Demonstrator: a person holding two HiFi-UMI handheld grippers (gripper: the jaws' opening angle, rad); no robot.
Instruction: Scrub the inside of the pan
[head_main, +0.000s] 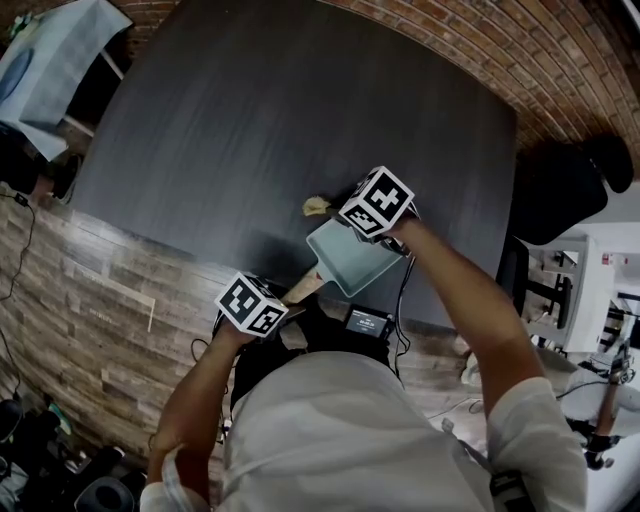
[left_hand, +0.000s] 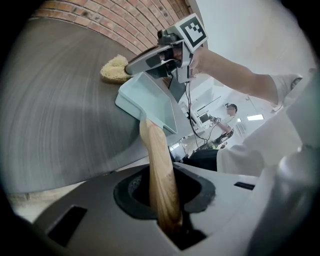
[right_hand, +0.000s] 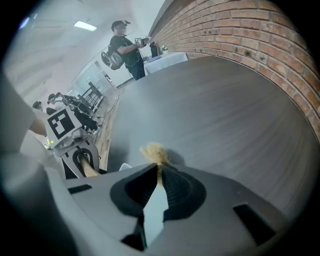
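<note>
Grips the wooden handle (left_hand: 155, 145) of the pale blue pan (head_main: 352, 262) with the left gripper (left_hand: 162, 189), closed down to a narrow gap and pressing on the wood near its end. Pinches a tan scrubber (right_hand: 154, 151) with the right gripper (right_hand: 158, 172), almost fully shut on only a thin tuft of it. Keeps the pan in the centre of the head view, at the near edge of the dark table (head_main: 250, 120); cannot tell whether resting there or lifted a little. Holds the scrubber just past the far rim, up and left of the pan, so not yet inside.

Probably risks losing the scrubber on the first hard stroke, because of so small a bite. Also risks turning of the pan around the round handle under pressure from above. May rub the table instead, or knock the rim, if lowered before moving over the pan.
</note>
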